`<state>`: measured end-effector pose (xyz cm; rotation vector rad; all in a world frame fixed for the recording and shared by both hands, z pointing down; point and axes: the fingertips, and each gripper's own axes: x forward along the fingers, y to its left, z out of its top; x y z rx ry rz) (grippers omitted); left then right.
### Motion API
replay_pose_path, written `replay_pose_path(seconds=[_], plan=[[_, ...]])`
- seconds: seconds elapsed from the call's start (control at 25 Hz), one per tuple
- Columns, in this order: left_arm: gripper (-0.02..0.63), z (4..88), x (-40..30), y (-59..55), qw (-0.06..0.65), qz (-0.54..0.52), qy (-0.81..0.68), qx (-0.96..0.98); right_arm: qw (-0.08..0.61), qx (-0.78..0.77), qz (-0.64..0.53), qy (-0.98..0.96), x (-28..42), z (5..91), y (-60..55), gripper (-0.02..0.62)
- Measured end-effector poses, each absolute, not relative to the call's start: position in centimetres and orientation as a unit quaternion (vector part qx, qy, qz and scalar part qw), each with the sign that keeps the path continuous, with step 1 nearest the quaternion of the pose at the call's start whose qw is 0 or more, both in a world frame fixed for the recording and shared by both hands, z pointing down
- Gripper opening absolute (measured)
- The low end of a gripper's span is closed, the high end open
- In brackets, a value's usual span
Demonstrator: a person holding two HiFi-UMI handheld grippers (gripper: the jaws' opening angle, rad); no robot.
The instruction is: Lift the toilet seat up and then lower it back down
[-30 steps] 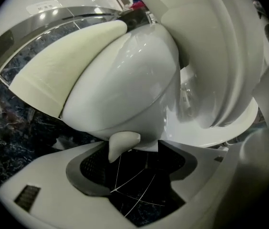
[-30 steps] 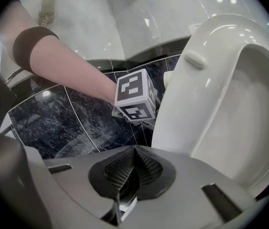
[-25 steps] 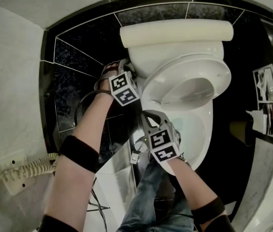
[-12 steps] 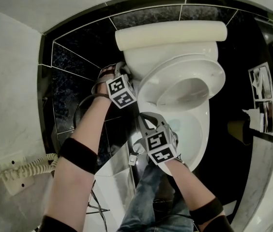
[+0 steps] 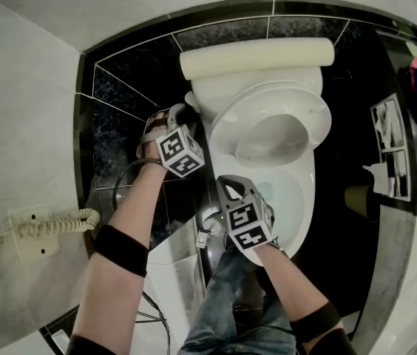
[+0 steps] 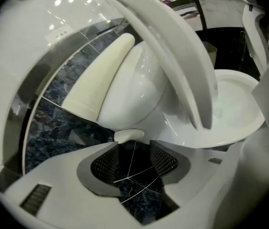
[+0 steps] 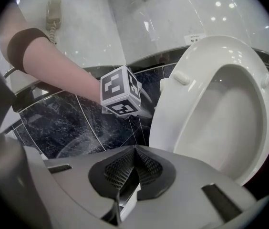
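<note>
Left gripper (image 6: 133,149) jaws just closed in a notch; toilet seat (image 5: 319,115) holding same raised tilt as a second ago. Jaws apart, only dark tile between them, gripper at toilet's left side near hinge end. Right gripper (image 7: 134,150) jaws pressed together, empty, at near-left of bowl (image 5: 301,198). Seat up off bowl, leaning toward far cistern (image 5: 256,56), underside facing right gripper.

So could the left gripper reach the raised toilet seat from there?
Probably yes. The left gripper, its empty jaws apart though they have just been closing somewhat, sits close beside the raised toilet seat, with nothing in the way.
</note>
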<state>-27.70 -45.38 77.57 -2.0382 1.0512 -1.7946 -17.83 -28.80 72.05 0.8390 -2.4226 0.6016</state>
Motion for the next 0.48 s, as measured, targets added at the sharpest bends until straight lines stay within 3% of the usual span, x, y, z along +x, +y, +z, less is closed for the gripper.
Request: replay_pose_path(seconds=[0.12, 0.28, 0.48], plan=[[0.099, 73.7, -27.0, -43.1, 0.112, -0.588, 0.401, -0.693, 0.252, 0.307, 0.214, -0.893, -16.6, 70.1, -27.4, 0.012], [0.003, 68.3, -25.4, -38.3, 0.082, -0.543, 0.461, -0.697, 0.254, 0.312, 0.206, -0.892, -13.7, 66.9, -25.2, 0.012], [0.002, 61.8, -22.4, -30.2, 0.012, -0.467, 0.524, -0.712, 0.256, 0.322, 0.200, -0.889, -8.3, 62.2, -21.5, 0.012]])
